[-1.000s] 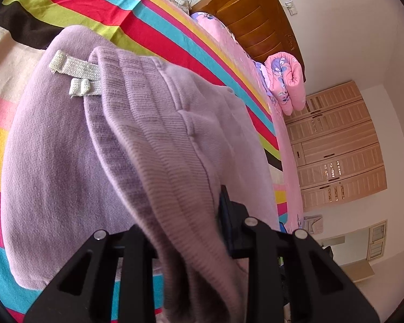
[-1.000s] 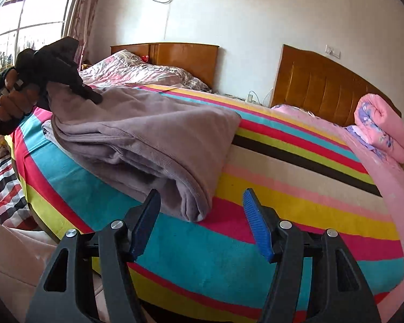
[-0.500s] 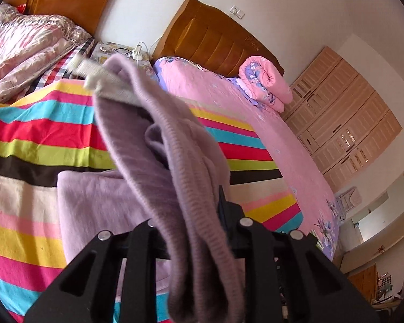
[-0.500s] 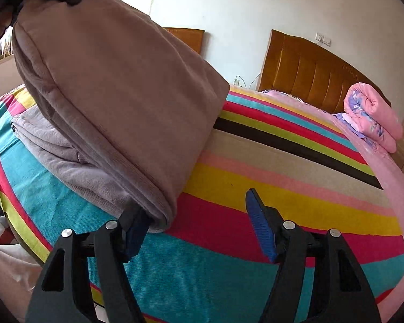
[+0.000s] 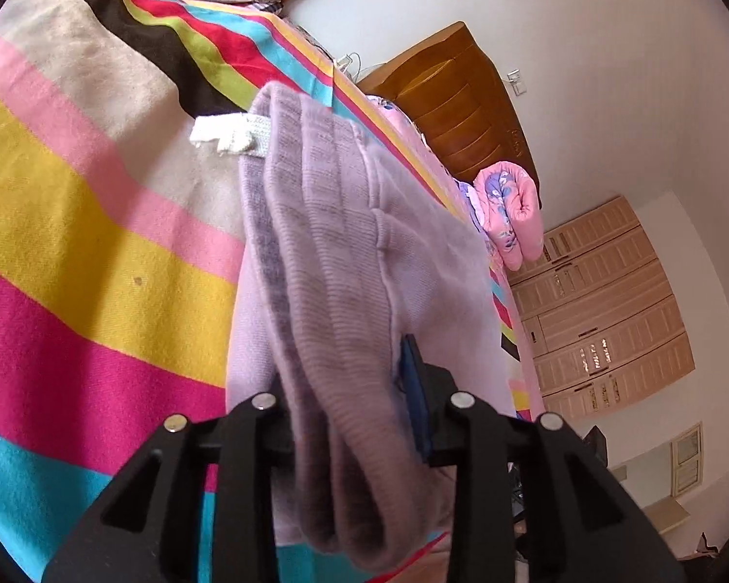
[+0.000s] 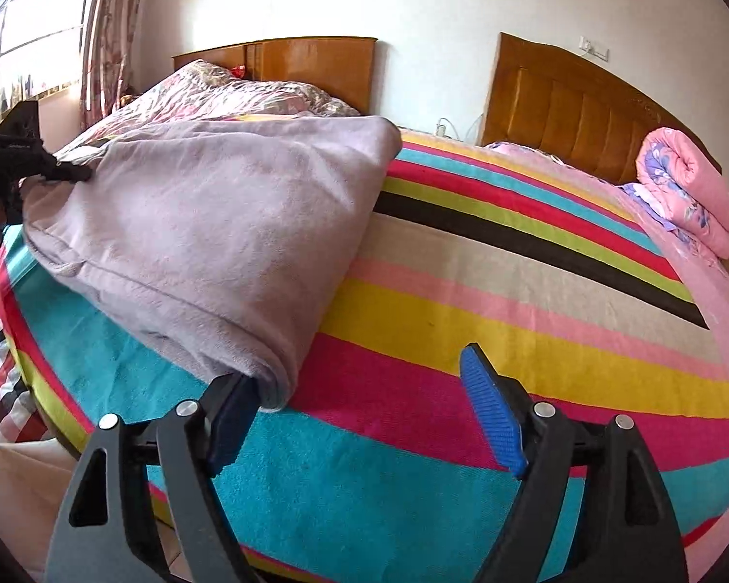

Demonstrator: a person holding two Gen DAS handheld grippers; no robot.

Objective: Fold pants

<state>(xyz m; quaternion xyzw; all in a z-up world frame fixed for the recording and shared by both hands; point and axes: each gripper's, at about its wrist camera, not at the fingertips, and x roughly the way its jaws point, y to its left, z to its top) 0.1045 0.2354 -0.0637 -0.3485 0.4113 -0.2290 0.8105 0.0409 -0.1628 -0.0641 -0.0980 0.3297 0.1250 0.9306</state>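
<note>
Pants (image 6: pixel 209 243) lie folded on bed (image 6: pixel 534 320), right side bare.
Left gripper (image 5: pixel 350 403) clamps waistband; right gripper (image 6: pixel 364 418) wide, unloaded; long axis left-to-right.

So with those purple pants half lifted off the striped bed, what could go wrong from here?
Only the left tongs grip the pants, at the ribbed waistband; a slip could drop the fold.

The right tongs are open, the pants' lower corner only brushing one finger, so that end may sag unevenly.

The white drawstring dangles loose and might end up trapped inside the fold.
</note>
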